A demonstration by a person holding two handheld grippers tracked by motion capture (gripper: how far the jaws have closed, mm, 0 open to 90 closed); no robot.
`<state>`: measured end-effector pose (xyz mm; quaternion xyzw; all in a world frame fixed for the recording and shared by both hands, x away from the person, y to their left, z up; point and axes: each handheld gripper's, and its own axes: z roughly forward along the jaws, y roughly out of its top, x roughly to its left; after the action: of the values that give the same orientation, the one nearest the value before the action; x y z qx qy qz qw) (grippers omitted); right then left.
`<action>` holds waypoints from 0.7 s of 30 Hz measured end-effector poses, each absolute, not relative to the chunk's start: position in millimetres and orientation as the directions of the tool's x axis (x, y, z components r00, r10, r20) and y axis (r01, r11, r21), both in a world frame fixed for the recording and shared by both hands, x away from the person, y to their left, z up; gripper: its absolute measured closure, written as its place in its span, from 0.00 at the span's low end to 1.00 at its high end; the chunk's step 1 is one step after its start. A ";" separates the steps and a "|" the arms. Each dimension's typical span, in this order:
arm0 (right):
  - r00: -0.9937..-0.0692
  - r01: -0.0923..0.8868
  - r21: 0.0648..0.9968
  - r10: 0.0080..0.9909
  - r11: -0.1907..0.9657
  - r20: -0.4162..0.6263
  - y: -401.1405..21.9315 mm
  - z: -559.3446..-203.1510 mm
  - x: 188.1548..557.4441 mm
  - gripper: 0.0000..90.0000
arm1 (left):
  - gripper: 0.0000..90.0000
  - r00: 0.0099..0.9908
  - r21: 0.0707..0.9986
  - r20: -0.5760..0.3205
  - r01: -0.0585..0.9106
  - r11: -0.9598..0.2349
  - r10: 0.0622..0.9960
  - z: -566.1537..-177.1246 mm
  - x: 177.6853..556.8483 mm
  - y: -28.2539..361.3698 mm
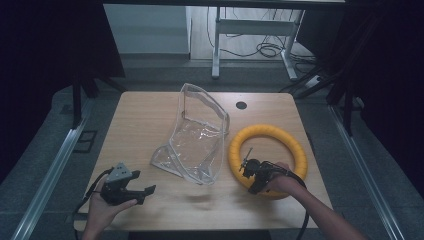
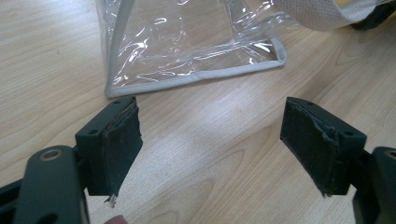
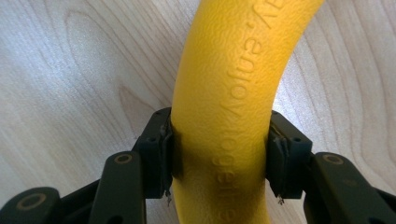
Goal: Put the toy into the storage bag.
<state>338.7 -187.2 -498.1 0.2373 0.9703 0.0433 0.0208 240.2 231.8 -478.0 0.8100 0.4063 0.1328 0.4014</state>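
Dark curtains close in on both sides of the room, and beyond the far edge of the wooden table (image 1: 150, 120) a pale floor runs out under a metal frame with loose cables. I work from the near side, and the light wood makes everything on it easy to read.

At the near left, my left gripper (image 1: 141, 192) hovers low over bare wood with its jaws spread wide and nothing between the pads (image 2: 119, 140). I keep it parked there, clear of the work, pointing toward the middle so it is ready to help without crowding anything.

Just beyond it, in the middle of the table, lies the clear plastic bag (image 1: 197, 137), its grey-trimmed edge turned toward my left gripper and its far end standing up, mouth slack. I judge it sits there as the place the ring is meant to go.

To the right of the bag, almost touching it, the yellow foam ring (image 1: 267, 156) lies flat on the table. My right gripper (image 3: 219, 156) has its jaws clamped across the near arc of the ring, one pad pressed on each side of the tube, so the foam dents slightly. I took it across the tube because that is the only narrow span the jaws can bite firmly.
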 end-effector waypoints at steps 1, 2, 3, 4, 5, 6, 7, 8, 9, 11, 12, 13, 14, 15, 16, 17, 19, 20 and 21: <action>-0.888 0.455 0.096 0.459 0.885 -0.016 -187.6 -498.0 339.1 0.55 | 0.23 0.634 0.758 -0.111 0.552 -0.347 0.766 -478.2 240.2 231.9; -0.891 0.451 0.096 0.453 0.887 -0.007 -188.1 -497.4 339.8 0.55 | 0.23 0.633 0.758 -0.111 0.552 -0.347 0.766 -478.3 240.3 232.1; -0.891 0.451 0.096 0.453 0.887 -0.007 -188.1 -497.4 339.8 0.55 | 0.23 0.633 0.758 -0.111 0.552 -0.347 0.766 -478.3 240.3 232.1; -0.891 0.451 0.109 0.454 0.886 0.002 -190.2 -493.9 341.1 0.55 | 0.23 0.633 0.758 -0.111 0.553 -0.347 0.767 -478.4 240.4 232.8; -0.890 0.454 0.119 0.456 0.883 0.008 -191.4 -491.7 341.7 0.55 | 0.23 0.632 0.759 -0.110 0.552 -0.345 0.767 -478.4 240.5 233.1; -0.890 0.455 0.134 0.456 0.881 0.022 -194.1 -487.4 343.0 0.55 | 0.23 0.631 0.760 -0.110 0.552 -0.345 0.768 -478.3 240.4 233.3; -0.890 0.454 0.144 0.455 0.879 0.032 -196.3 -483.5 344.0 0.55 | 0.23 0.630 0.762 -0.109 0.550 -0.342 0.769 -478.1 240.3 233.5; -0.890 0.454 0.157 0.453 0.877 0.043 -198.8 -479.6 345.3 0.55 | 0.23 0.627 0.765 -0.110 0.549 -0.337 0.771 -477.7 240.0 233.7; -0.888 0.459 0.173 0.456 0.871 0.062 -201.3 -475.6 346.3 0.55 | 0.23 0.626 0.768 -0.110 0.546 -0.334 0.772 -477.3 239.9 234.3; -0.885 0.464 0.191 0.458 0.865 0.077 -206.2 -466.4 348.6 0.55 | 0.24 0.622 0.773 -0.110 0.544 -0.327 0.775 -476.4 239.4 234.9; -0.884 0.467 0.204 0.459 0.860 0.086 -208.6 -462.2 349.7 0.55 | 0.24 0.622 0.775 -0.109 0.541 -0.325 0.776 -476.0 239.3 235.4; -0.880 0.474 0.220 0.464 0.852 0.098 -211.0 -457.9 350.7 0.55 | 0.24 0.621 0.777 -0.108 0.540 -0.324 0.777 -475.8 239.2 235.8; -0.880 0.474 0.220 0.464 0.852 0.098 -211.0 -457.9 350.7 0.55 | 0.24 0.621 0.777 -0.108 0.540 -0.324 0.777 -475.8 239.2 235.8; -0.873 0.487 0.254 0.473 0.835 0.119 -216.2 -450.4 352.6 0.55 | 0.24 0.619 0.778 -0.107 0.539 -0.321 0.778 -475.4 238.9 236.0; -0.871 0.491 0.274 0.474 0.827 0.129 -218.8 -447.1 353.4 0.56 | 0.24 0.618 0.779 -0.107 0.539 -0.321 0.778 -475.4 238.9 236.1; -0.868 0.496 0.287 0.478 0.819 0.137 -221.0 -444.0 353.9 0.56 | 0.24 0.618 0.779 -0.106 0.538 -0.321 0.779 -475.5 239.0 236.1; -0.862 0.506 0.310 0.484 0.805 0.149 -224.6 -438.3 354.8 0.56 | 0.24 0.618 0.779 -0.106 0.538 -0.322 0.779 -475.6 239.0 236.0; -0.859 0.510 0.321 0.486 0.798 0.158 -226.7 -435.4 355.8 0.56 | 0.24 0.618 0.779 -0.106 0.538 -0.321 0.779 -475.5 238.9 236.0; -0.856 0.516 0.330 0.489 0.790 0.166 -228.7 -432.1 357.0 0.56 | 0.24 0.618 0.779 -0.106 0.538 -0.321 0.779 -475.5 238.9 236.0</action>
<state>357.0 -228.7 -432.1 0.2658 0.9455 0.1849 -0.0359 238.9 236.0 -475.5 0.7996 0.4118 0.1457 0.4121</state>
